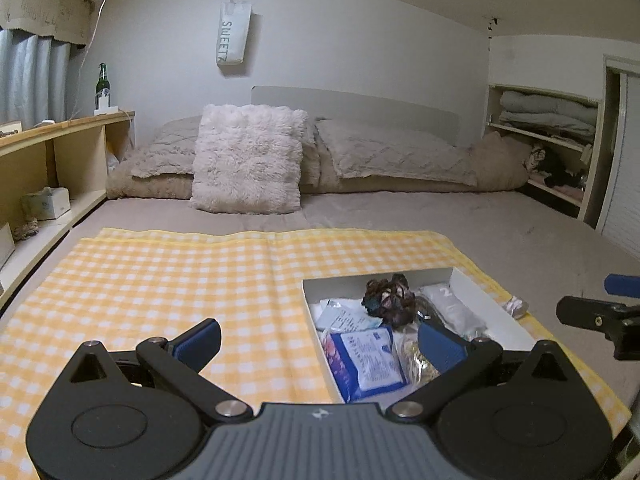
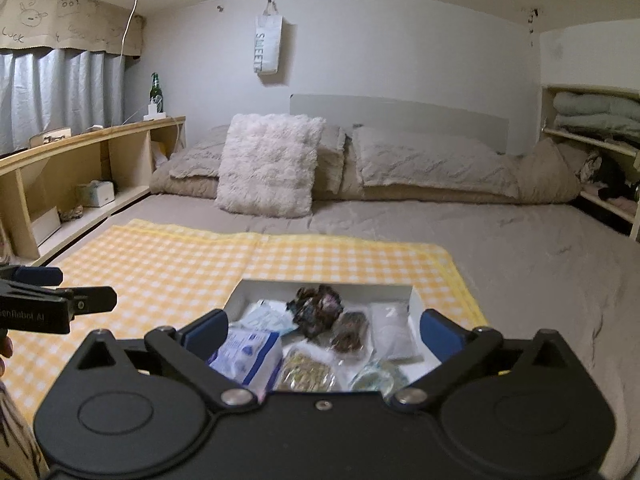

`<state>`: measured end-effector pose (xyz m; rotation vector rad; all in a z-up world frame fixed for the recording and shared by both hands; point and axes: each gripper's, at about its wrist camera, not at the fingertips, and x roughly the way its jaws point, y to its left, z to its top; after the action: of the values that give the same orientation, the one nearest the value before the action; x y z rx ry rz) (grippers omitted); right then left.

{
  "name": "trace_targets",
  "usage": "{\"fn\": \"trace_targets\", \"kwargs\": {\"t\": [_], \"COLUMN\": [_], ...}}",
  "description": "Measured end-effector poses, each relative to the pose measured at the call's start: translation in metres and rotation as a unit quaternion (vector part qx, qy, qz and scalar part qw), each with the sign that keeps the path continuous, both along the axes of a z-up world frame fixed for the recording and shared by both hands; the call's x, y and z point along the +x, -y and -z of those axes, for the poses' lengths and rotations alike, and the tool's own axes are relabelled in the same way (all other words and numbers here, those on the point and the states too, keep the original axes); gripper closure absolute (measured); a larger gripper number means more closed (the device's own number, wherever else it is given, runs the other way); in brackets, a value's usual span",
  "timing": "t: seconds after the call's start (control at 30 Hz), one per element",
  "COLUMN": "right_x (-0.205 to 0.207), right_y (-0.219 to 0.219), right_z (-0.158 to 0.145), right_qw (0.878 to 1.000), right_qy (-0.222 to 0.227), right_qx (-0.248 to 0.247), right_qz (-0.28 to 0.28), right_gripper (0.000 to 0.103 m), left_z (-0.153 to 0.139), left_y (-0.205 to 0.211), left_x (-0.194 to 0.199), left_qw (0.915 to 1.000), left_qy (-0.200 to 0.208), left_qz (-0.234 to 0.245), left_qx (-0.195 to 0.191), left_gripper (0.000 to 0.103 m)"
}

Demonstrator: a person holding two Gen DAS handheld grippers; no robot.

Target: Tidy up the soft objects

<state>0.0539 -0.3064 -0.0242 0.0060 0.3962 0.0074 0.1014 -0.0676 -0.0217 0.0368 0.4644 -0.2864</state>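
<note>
A white cardboard box (image 1: 482, 294) lies on a yellow checked cloth (image 1: 160, 280) on the bed. It holds a dark crumpled fabric ball (image 1: 388, 300), a blue-and-white packet (image 1: 372, 360), a grey packet (image 1: 454, 310) and other small bags. A small clear packet (image 1: 516, 306) lies just outside the box's right wall. My left gripper (image 1: 320, 342) is open and empty, its right finger over the box's near end. My right gripper (image 2: 324, 334) is open wide and empty, straddling the near part of the box (image 2: 320, 285) above the fabric ball (image 2: 316, 312) and the blue packet (image 2: 248, 354).
A fluffy white pillow (image 1: 248, 160) and quilted pillows lean at the headboard. A wooden shelf (image 1: 60, 148) with a green bottle (image 1: 103, 84) and a tissue box runs along the left. Shelves with folded blankets (image 1: 548, 112) stand at the right. Grey bedsheet (image 1: 520, 232) surrounds the cloth.
</note>
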Motion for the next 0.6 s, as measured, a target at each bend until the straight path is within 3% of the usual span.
{"fn": "trace_targets", "kwargs": {"t": [0.6], "right_x": [-0.027], "right_y": [-0.015], "right_z": [0.018], "right_qw": [1.000], "right_qy": [0.006], "right_qx": [-0.011], "right_qz": [0.029], "right_gripper": [0.000], "left_z": [0.008], "left_y": [-0.006], "left_x": [-0.025], "left_qw": [0.9998], "left_qy": [0.011], "left_qz": [-0.004], "left_qx": [0.015], "left_gripper": [0.000]}}
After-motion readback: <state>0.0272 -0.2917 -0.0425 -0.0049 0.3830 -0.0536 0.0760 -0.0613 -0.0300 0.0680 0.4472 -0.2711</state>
